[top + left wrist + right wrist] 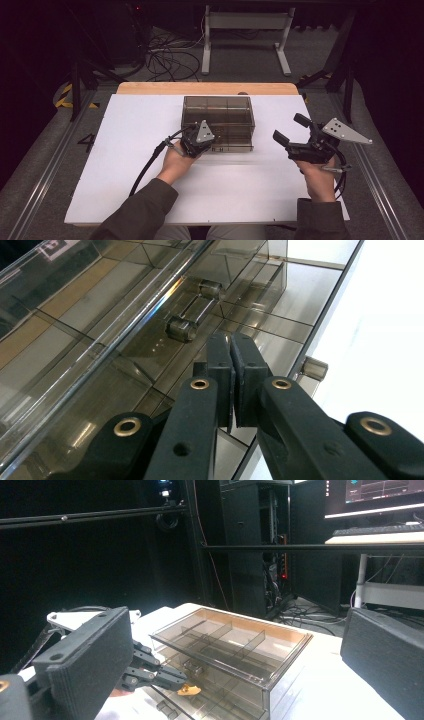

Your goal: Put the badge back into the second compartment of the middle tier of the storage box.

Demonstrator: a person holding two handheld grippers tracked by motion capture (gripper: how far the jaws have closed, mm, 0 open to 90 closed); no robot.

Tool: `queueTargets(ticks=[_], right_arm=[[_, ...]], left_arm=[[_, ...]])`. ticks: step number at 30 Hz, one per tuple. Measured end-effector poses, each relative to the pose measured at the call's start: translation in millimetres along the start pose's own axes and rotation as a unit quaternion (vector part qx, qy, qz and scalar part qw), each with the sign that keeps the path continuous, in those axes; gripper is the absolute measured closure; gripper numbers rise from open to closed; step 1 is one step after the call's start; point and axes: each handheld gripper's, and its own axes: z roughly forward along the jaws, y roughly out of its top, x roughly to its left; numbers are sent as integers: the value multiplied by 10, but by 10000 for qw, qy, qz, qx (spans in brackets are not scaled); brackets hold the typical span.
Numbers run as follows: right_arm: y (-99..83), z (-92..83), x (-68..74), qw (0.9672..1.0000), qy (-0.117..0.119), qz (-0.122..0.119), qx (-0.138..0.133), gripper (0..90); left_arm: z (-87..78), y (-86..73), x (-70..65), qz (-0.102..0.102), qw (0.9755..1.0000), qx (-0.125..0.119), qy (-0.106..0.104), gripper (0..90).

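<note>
A smoky see-through drawer box (218, 112) stands at the middle back of the white tabletop (125, 165). My left gripper (206, 142) is at its front face, shut with the pads pressed together and nothing between them. In the left gripper view the left gripper (231, 342) points at the divided drawers (100, 340), just below a clear bar handle (192, 310). A lower drawer (210, 695) seems to stick out a little. My right gripper (290, 128) is held off to the right of the box, open and empty. Its wide pads (90, 650) frame the box (260, 645).
A wooden table edge (207, 88) runs behind the white top. Cables (170, 55) and a white desk frame (245, 30) are on the floor beyond. A small clear knob (314, 367) sits at the box's lower front. A dark rack (250, 545) stands behind.
</note>
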Motion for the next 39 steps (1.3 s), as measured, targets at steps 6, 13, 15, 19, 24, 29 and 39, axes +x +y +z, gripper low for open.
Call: queueTargets(ticks=[6, 13, 15, 19, 24, 29, 39], right_arm=[[0, -1, 1, 10000, 4, 2, 1, 12], [0, 1, 1, 10000, 1, 1, -1, 12], [0, 1, 1, 10000, 3, 0, -1, 13], [1, -1, 0, 10000, 3, 22, -5, 12], [0, 0, -1, 10000, -1, 20, -4, 13], [0, 0, 0, 10000, 5, 7, 0, 13], [0, 1, 0, 10000, -2, 20, -4, 13]], left_arm=[[7, 2, -13, 52, 10000, 33, 49, 878], [14, 0, -15, 67, 10000, 38, 49, 876], [13, 1, -19, 85, 9999, 36, 55, 873], [11, 3, -18, 67, 10000, 13, 39, 872], [-10, 11, -19, 33, 10000, -31, 6, 851], [-50, 28, -26, -68, 9998, -147, -93, 805], [-133, 49, 16, -355, 9976, -478, -363, 729]])
